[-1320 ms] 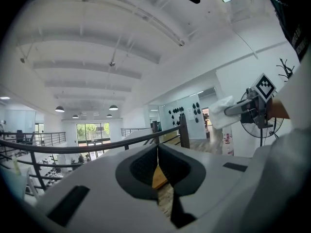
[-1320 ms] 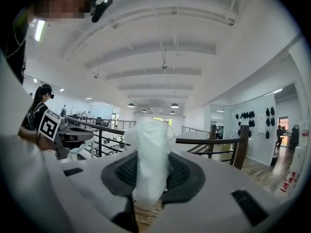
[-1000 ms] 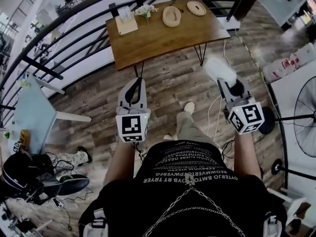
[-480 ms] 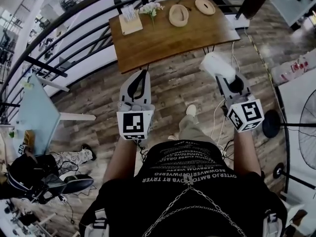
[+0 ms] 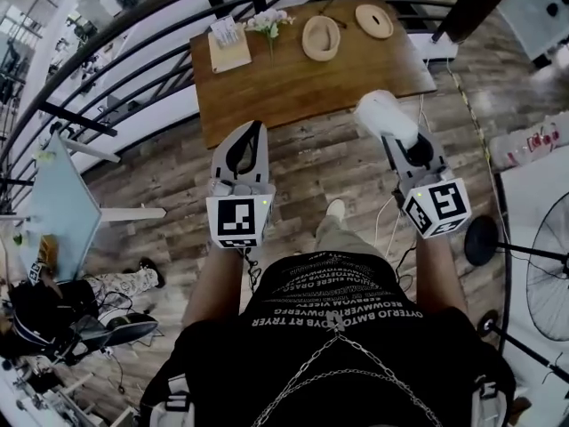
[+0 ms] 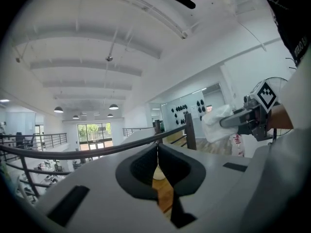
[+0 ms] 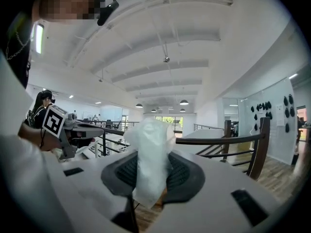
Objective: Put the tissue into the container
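Tissue pinched in right tongs, long axis forward.

The crumpled white tissue shows against black ribbed pads. The pale grey right gripper and the pale grey left gripper each carry a white cube with black square markers. The wooden worktop is warm brown, the round container light tan, the plank floor grey-brown, and the curved metal railing black.

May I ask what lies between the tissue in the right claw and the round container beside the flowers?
Only bare tabletop, seen in the head view, separates the tissue from the round container.
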Available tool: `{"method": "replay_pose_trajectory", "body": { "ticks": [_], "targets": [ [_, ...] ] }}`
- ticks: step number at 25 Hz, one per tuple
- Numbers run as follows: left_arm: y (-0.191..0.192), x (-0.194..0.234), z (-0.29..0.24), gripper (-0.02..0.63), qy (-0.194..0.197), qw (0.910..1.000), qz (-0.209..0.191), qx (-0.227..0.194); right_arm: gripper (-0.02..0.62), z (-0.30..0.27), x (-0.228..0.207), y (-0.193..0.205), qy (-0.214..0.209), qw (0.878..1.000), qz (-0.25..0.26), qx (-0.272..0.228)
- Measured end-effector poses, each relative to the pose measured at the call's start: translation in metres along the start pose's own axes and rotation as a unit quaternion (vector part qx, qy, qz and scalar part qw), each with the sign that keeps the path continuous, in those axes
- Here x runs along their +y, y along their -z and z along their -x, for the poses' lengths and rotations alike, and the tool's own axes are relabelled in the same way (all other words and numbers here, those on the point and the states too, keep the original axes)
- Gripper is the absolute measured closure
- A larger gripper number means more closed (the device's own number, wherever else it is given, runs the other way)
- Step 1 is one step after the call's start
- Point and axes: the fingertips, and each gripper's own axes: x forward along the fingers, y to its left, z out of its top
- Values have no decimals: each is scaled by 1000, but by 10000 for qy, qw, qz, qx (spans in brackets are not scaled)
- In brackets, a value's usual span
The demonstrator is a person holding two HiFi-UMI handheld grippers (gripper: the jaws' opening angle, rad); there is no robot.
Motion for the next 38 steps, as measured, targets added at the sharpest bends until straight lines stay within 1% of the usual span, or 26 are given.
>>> {"method": "replay_pose_trajectory", "body": {
  "ticks": [5, 9, 14, 17, 23, 29, 38],
  "targets": [
    [-7, 11, -36, 577, -219, 9995, -152, 171, 485, -31, -38, 3, -205, 9998, -81, -31],
    [-15, 9, -70, 577, -429, 9988, -147, 180, 485, -52, -77, -3, -364, 9993, -52, -61],
    [-23, -2, -108, 577, -511, 9984, -213, 122, 485, -68, -114, 3, -500, 9987, -67, 42],
    [-17, -9, -123, 577, -544, 9981, -220, 184, 485, -73, -134, 8, -522, 9985, -81, 110],
    [5, -10, -133, 577, -632, 9971, -102, 421, 485, -83, -151, 17, -584, 9980, -130, 216],
    [4, -1, -148, 577, -645, 9968, -41, 475, 485, -100, -162, 13, -548, 9981, -131, 234],
    [-2, 31, -210, 577, -425, 9983, -136, 362, 485, -154, -183, -2, -388, 9990, -120, 165]
  ]
}}
